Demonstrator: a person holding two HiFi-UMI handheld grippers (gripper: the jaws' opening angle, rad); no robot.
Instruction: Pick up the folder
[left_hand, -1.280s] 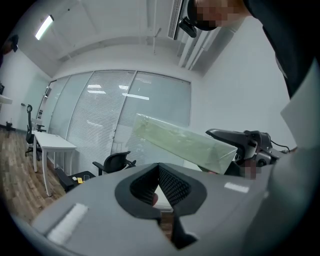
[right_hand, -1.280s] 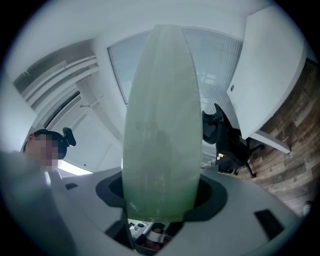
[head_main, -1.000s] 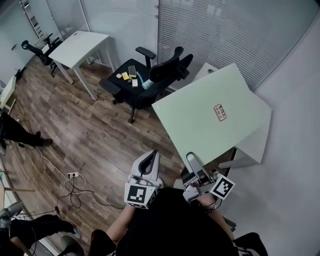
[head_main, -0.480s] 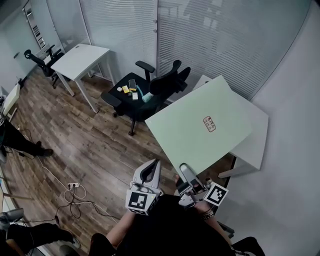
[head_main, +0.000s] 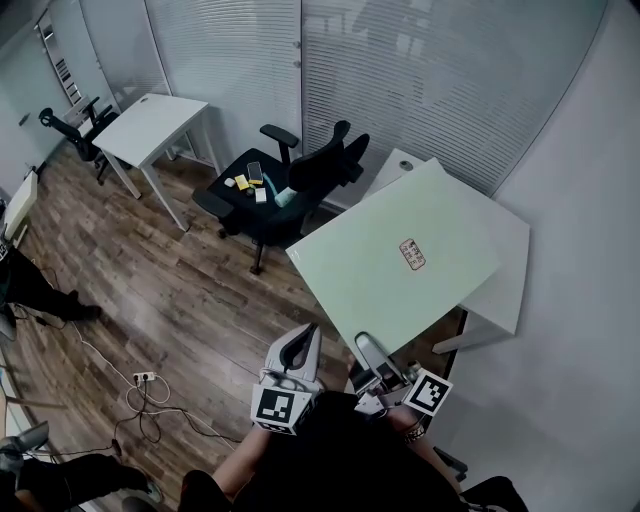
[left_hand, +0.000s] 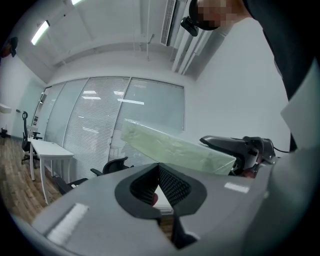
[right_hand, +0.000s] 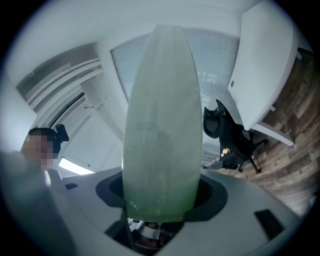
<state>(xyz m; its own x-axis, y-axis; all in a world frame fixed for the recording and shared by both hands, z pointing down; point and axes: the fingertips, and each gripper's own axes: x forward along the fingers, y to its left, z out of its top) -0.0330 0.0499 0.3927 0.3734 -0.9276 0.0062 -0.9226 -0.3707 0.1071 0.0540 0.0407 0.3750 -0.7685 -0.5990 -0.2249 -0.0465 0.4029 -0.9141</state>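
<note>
Your right hand-held gripper (head_main: 368, 352) clamps the folder (head_main: 395, 265), which looks raised above the bench (head_main: 505, 260). Your left hand-held gripper (head_main: 300, 346) has its jaws together, empty. Lifting seems done; next, steady it level.

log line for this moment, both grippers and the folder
right gripper: shut on folder | folder: held in air, tilted, over white table | left gripper: shut, empty
</note>
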